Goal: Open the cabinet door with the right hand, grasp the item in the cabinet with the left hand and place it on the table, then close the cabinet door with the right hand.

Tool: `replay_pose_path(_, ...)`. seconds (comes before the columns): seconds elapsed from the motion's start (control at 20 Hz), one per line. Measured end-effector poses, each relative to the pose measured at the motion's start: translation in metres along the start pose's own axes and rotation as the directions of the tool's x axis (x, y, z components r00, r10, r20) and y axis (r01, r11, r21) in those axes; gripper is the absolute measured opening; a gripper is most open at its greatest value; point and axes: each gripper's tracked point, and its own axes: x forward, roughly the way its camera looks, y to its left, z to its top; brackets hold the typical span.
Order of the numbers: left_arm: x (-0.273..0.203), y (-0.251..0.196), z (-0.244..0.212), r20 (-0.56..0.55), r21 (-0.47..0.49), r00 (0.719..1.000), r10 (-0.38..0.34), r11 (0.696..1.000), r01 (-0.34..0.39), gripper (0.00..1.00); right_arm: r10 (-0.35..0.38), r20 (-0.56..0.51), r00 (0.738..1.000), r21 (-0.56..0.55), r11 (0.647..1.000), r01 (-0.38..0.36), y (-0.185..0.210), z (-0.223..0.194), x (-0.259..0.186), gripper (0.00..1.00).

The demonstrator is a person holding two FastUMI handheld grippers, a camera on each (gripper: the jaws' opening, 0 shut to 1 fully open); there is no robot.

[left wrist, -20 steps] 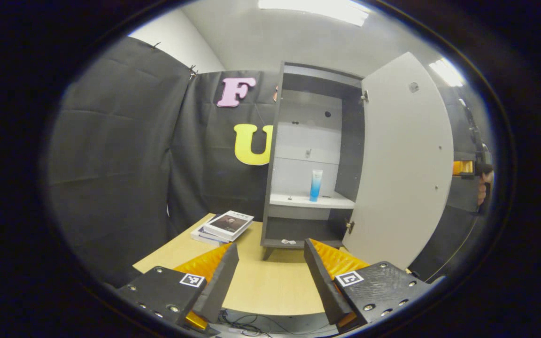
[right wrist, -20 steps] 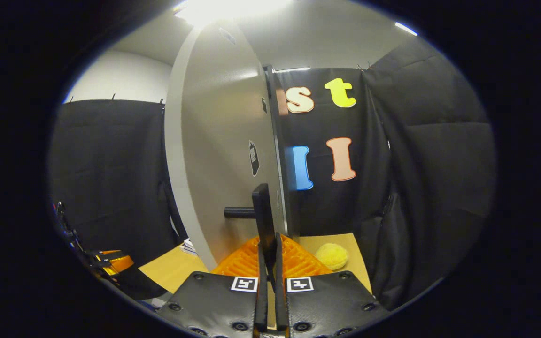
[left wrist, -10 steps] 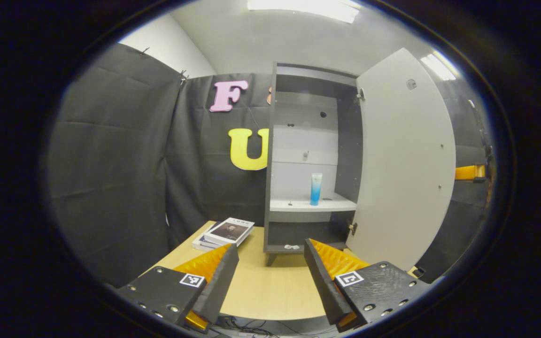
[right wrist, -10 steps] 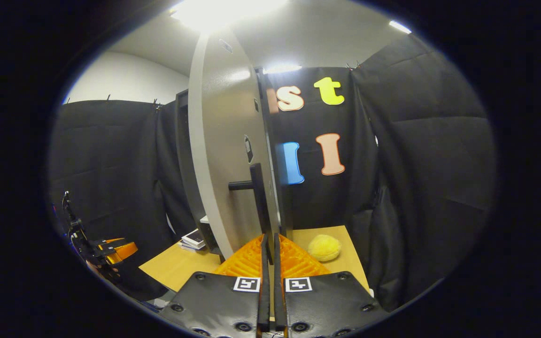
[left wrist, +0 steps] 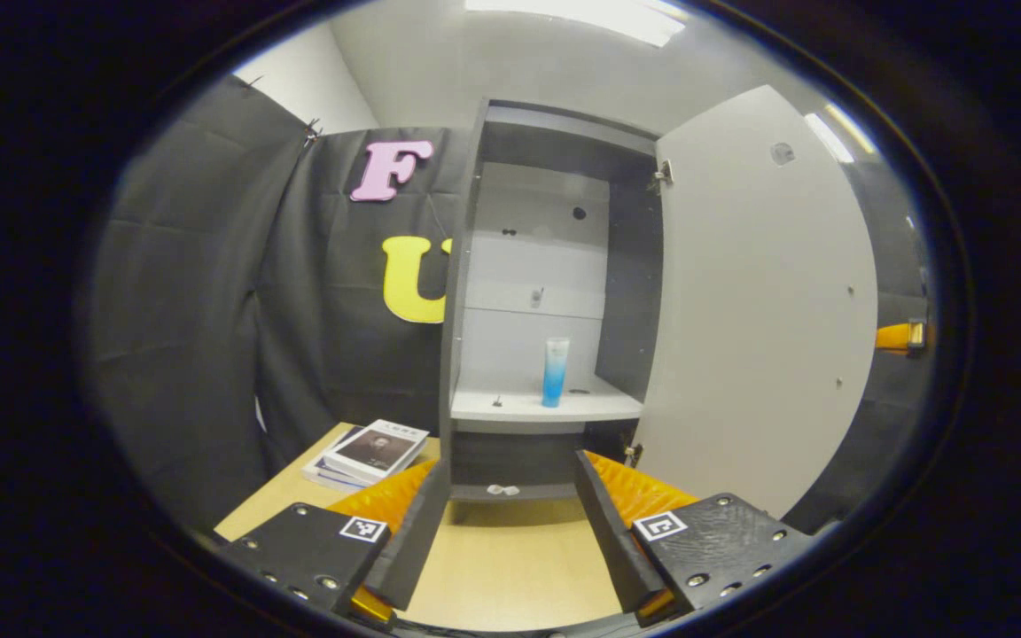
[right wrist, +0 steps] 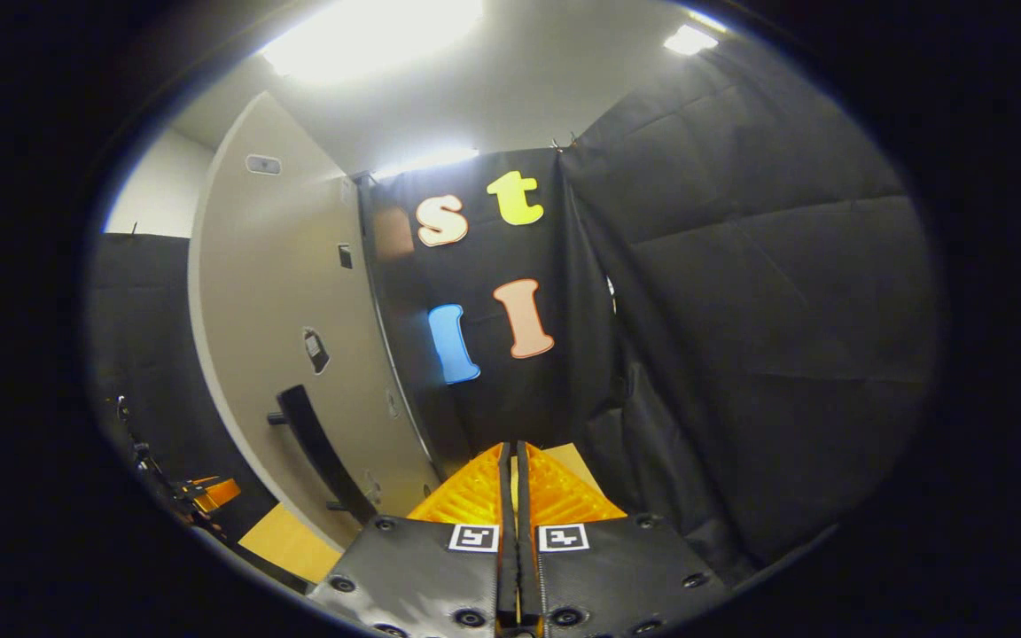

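In your left gripper view there's a stack of books [left wrist: 369,452] sitting near the bench's [left wrist: 510,567] left edge, just left of the cabinet [left wrist: 466,292]. Your left gripper [left wrist: 510,509] is wide open with nothing in it, hovering over the bench and pointed straight into the cabinet. The blue tube [left wrist: 554,372] stands upright on the cabinet's shelf [left wrist: 519,408], toward the back and a bit right of the middle, well apart from the gripper and higher than its fingertips. The cabinet door [left wrist: 759,301] is swung wide open on the right. In your right gripper view the door [right wrist: 289,337] with its dark handle [right wrist: 320,452] sits off to the left, and your right gripper [right wrist: 510,461] is squeezed fully closed on nothing, clear of the handle.
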Motion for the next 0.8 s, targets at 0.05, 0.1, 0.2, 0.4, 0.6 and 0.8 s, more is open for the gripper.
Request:
replay_pose_path(0.05, 0.001, 0.0, 0.006, 0.011, 0.0, 1.0, -0.011, 1.0, 0.011, 0.85, -0.01, 0.007, 1.0, -0.006, 1.0, 0.01, 0.001, 0.002, 0.011, 0.02)
replay_pose_path(0.1, 0.005, -0.002, 0.007, 0.009, 0.007, 1.0, -0.02, 1.0, 0.02, 0.85, -0.011, 0.015, 1.0, -0.014, 1.0, 0.012, 0.002, 0.007, 0.022, 0.02)
replay_pose_path(0.2, 0.02, -0.005, 0.009, 0.01, 0.025, 0.999, -0.041, 0.999, 0.041, 0.85, -0.038, 0.037, 0.999, -0.042, 0.998, 0.04, -0.007, 0.018, 0.044, 0.02)
replay_pose_path(0.4, 0.043, -0.013, 0.008, -0.009, 0.03, 0.997, -0.081, 0.996, 0.081, 0.86, -0.113, 0.083, 0.99, -0.031, 0.993, 0.116, -0.026, 0.038, 0.08, 0.0)
replay_pose_path(0.6, 0.063, -0.019, 0.007, -0.012, 0.042, 0.994, -0.113, 0.993, 0.113, 0.85, -0.133, 0.072, 0.989, 0.014, 0.991, 0.132, -0.034, 0.035, 0.117, 0.02)
replay_pose_path(0.8, 0.081, -0.032, 0.004, -0.021, 0.038, 0.986, -0.165, 0.985, 0.166, 0.85, -0.175, 0.075, 0.982, -0.028, 0.984, 0.177, -0.049, 0.037, 0.143, 0.02)
